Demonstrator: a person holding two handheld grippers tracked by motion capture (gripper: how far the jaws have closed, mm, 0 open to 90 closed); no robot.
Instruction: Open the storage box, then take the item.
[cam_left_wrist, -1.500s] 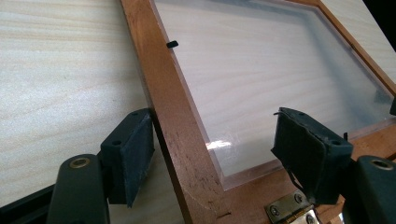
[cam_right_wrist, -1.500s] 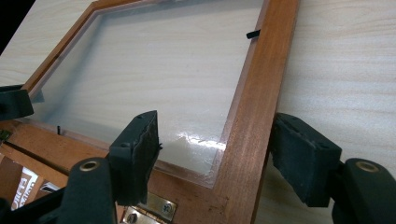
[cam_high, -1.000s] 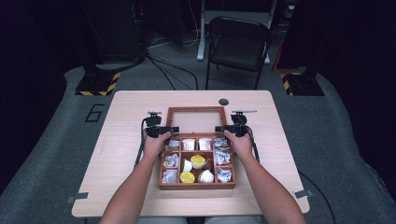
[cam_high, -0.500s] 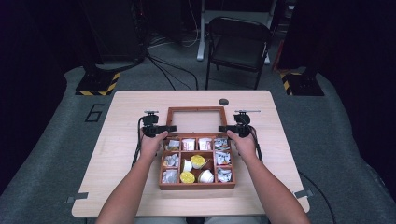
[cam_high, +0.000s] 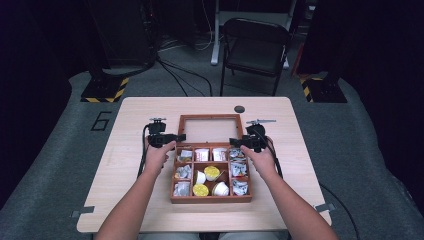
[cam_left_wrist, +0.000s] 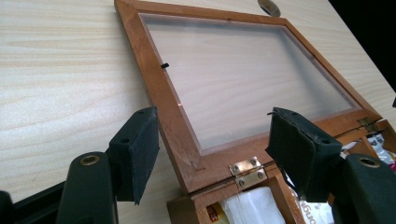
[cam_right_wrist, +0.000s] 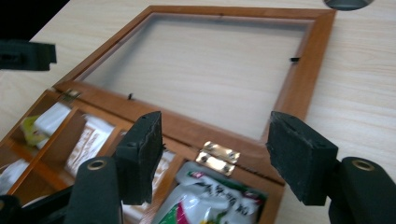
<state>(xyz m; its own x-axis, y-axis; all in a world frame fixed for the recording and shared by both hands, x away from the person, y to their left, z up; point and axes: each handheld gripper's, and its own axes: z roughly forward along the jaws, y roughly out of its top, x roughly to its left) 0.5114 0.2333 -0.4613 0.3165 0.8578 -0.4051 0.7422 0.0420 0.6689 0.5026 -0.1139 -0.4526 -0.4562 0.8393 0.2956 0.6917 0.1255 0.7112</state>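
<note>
A wooden compartment box (cam_high: 210, 198) sits mid-table, holding packets and small yellow and white cups. Its glazed lid (cam_high: 209, 129) lies open, flat on the table behind it. My left gripper (cam_high: 172, 137) hovers open at the box's back left corner. In the left gripper view my left gripper (cam_left_wrist: 215, 135) straddles the lid frame (cam_left_wrist: 163, 107) and a brass hinge (cam_left_wrist: 247, 169) without touching them. My right gripper (cam_high: 239, 141) is open at the back right corner. In the right gripper view my right gripper (cam_right_wrist: 217, 140) spans the other hinge (cam_right_wrist: 217, 157) above a packet (cam_right_wrist: 205, 200).
A small round black object (cam_high: 239, 109) lies on the table beyond the lid. Bare tabletop (cam_high: 135, 170) flanks the box on both sides. A folding chair (cam_high: 255, 50) stands on the floor past the far edge.
Both hands have shifted slightly outward from the box's back corners. The lid lies flat as before and both grippers stay open.
</note>
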